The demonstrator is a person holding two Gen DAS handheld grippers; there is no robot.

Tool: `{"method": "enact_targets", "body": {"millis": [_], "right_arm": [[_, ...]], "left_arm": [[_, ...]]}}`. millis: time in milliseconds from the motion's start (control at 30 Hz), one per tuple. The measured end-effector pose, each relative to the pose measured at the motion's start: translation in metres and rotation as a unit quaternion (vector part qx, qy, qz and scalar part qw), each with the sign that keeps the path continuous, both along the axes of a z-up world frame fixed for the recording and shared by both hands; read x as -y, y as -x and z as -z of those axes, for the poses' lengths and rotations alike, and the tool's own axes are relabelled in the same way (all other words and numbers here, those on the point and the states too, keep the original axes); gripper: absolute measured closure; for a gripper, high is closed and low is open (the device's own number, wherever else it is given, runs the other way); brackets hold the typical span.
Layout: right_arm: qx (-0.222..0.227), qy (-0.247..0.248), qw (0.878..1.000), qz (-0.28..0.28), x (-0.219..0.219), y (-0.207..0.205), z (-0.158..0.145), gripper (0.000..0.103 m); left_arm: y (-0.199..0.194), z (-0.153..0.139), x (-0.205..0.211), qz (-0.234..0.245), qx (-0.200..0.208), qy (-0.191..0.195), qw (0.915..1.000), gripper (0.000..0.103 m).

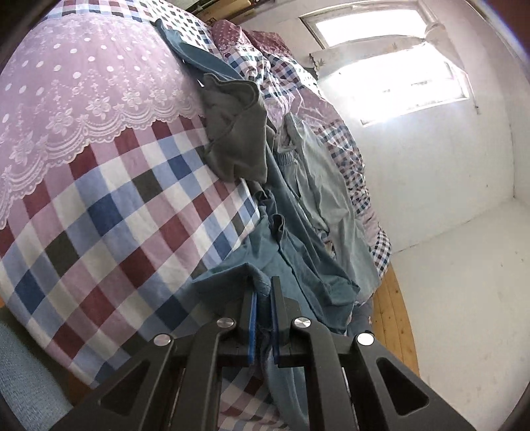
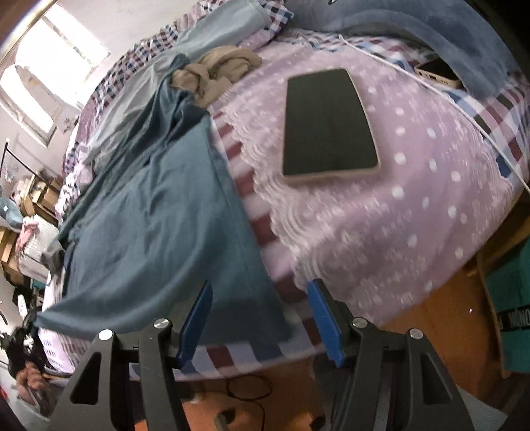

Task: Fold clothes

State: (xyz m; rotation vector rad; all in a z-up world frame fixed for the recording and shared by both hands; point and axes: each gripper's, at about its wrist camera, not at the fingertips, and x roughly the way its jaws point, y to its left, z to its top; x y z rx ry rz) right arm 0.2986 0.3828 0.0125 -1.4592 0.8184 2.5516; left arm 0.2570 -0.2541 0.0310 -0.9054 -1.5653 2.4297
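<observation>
A teal blue garment (image 1: 298, 252) stretches along the checked bed, and my left gripper (image 1: 263, 285) is shut on a bunched edge of it near the bed's side. In the right wrist view the same teal garment (image 2: 159, 232) lies spread toward me, its near corner draped over the bed edge. My right gripper (image 2: 260, 291) stands open just over that corner, fingers apart, holding nothing. A grey-brown garment (image 1: 238, 139) lies crumpled farther up the bed, and shows as the same grey-brown garment (image 2: 215, 73) in the right view. A pale blue garment (image 1: 324, 192) lies beside the teal one.
A dark tablet (image 2: 328, 126) rests on the lilac lace cover (image 2: 414, 199). A phone (image 2: 437, 74) and a white cable (image 2: 430, 89) lie near a blue blanket (image 2: 447, 30). Wooden floor (image 1: 394, 311) runs beside the bed; cables lie on the floor (image 2: 245, 388). Clutter stands by the far wall (image 2: 29, 212).
</observation>
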Motion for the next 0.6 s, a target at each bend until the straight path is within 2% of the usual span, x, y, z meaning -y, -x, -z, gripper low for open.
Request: {"method": "enact_targets", "body": {"millis": [167,300,433,533,600], "right_arm": [[0.015,-0.005,1.000,-0.025,0.004,0.000,0.011,0.039],[0.031,-0.040,0.997,-0.054,0.016,0.007,0.020,0.039],[0.043,-0.051,0.995,-0.070,0.023,0.012,0.029,0.040],[0.038,-0.052,0.995,-0.075,0.024,0.014,0.029,0.050],[0.038,-0.060,0.994,-0.081,0.028,0.015,0.029,0.066]], "left_arm": [[0.007,0.002,-0.005,-0.001,0.006,0.000,1.0000,0.098],[0.008,0.002,-0.010,0.000,0.008,0.006,0.9999,0.098],[0.005,0.002,-0.010,-0.001,0.010,0.008,0.9999,0.098],[0.004,0.003,-0.010,0.001,0.013,0.008,0.9999,0.098],[0.004,0.003,-0.010,0.002,0.014,0.009,0.9999,0.098]]}}
